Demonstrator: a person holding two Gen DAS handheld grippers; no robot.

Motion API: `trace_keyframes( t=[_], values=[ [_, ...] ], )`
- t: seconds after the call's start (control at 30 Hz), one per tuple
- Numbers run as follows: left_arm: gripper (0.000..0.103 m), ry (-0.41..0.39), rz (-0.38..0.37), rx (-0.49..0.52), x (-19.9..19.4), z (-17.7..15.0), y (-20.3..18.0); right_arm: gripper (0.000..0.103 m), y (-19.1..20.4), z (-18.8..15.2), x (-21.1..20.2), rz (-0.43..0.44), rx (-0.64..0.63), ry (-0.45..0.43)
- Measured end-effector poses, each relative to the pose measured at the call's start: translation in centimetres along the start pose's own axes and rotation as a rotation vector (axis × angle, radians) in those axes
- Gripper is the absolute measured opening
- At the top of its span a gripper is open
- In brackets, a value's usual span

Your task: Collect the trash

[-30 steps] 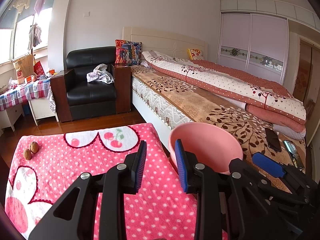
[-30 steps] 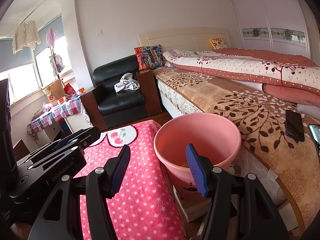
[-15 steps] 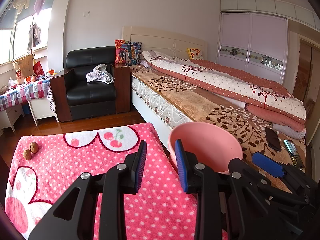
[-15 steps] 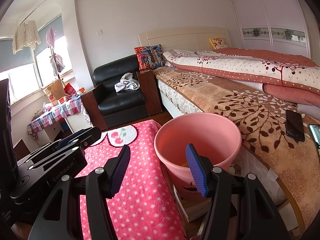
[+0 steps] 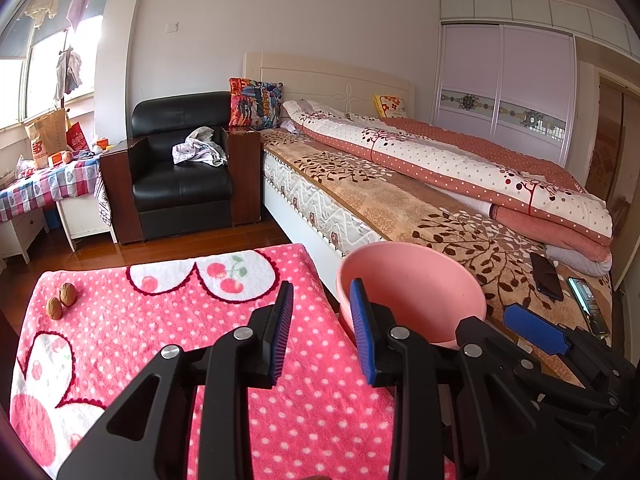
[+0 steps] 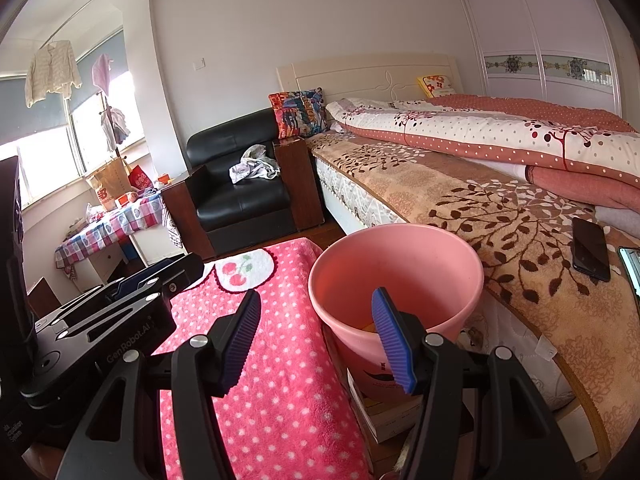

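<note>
Two brown walnuts [image 5: 60, 300] lie at the far left of a table covered by a pink polka-dot cloth [image 5: 160, 320]. A pink plastic bin [image 6: 396, 256] stands just right of the table, against the bed; something orange shows at its bottom. My left gripper [image 5: 322, 300] hovers over the cloth's right side, open, nothing between its blue pads. My right gripper [image 6: 316, 308] is open and empty too, hanging over the gap between the cloth [image 6: 272, 344] and the bin's near rim. In the right wrist view the left gripper's body [image 6: 120, 304] sits at the left.
A bed [image 5: 400, 200] with a folded quilt runs along the right; two phones [image 5: 546, 276] lie on its blanket. A black armchair [image 5: 180, 176] with a crumpled cloth stands ahead. A checked-cloth side table [image 5: 40, 188] with bags is at the left. The bin rests on a box [image 6: 384, 416].
</note>
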State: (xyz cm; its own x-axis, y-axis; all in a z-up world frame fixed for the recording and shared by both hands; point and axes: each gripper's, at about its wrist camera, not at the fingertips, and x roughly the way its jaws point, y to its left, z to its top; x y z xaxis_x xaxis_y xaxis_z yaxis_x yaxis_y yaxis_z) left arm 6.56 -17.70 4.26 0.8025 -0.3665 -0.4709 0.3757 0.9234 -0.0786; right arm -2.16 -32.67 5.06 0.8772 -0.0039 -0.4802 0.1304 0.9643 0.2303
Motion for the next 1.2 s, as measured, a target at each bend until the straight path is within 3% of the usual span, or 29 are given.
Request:
trace_keyframes(
  t=[1.2],
  values=[
    [0.03,0.003,-0.001,0.002,0.09,-0.44,0.19,0.057,0.3,-0.41,0.07,0.002,-0.005,0.0]
  ],
)
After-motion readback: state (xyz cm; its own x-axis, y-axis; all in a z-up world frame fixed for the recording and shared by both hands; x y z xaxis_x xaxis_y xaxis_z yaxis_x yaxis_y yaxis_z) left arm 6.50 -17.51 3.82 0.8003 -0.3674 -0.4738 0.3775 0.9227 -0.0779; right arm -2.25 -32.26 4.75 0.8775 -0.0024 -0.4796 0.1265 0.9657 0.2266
